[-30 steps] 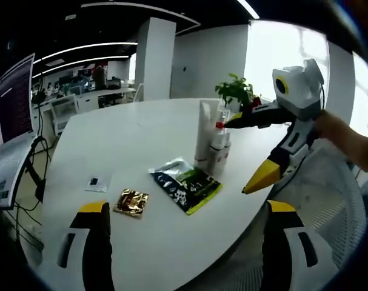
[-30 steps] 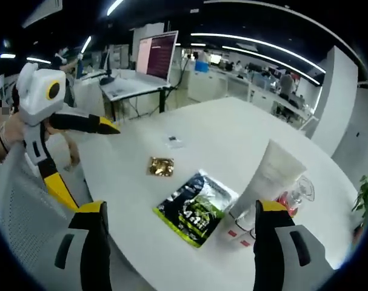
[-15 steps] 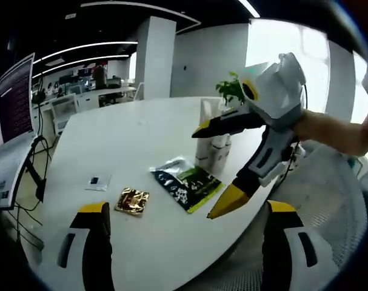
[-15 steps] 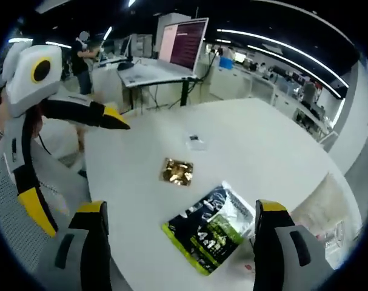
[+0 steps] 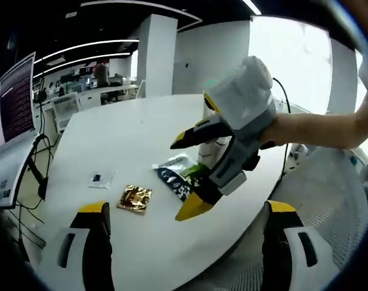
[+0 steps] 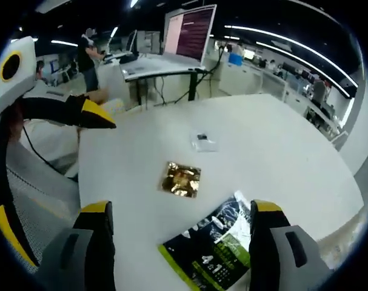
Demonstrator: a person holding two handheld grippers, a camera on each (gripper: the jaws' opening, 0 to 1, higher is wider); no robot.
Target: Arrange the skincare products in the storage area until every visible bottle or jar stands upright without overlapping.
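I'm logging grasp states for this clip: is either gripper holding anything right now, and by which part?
Nothing is held. The left gripper and right gripper are both open and empty above the white table.

A gold packet lies flat on the white bench, between a small clear sachet and a dark green-and-black pouch. Beyond the bench, a monitor stands on a desk, near a standing person.

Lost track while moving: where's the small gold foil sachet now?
The small gold foil sachet lies flat on the white table, between the small clear packet and the black-and-green pouch.
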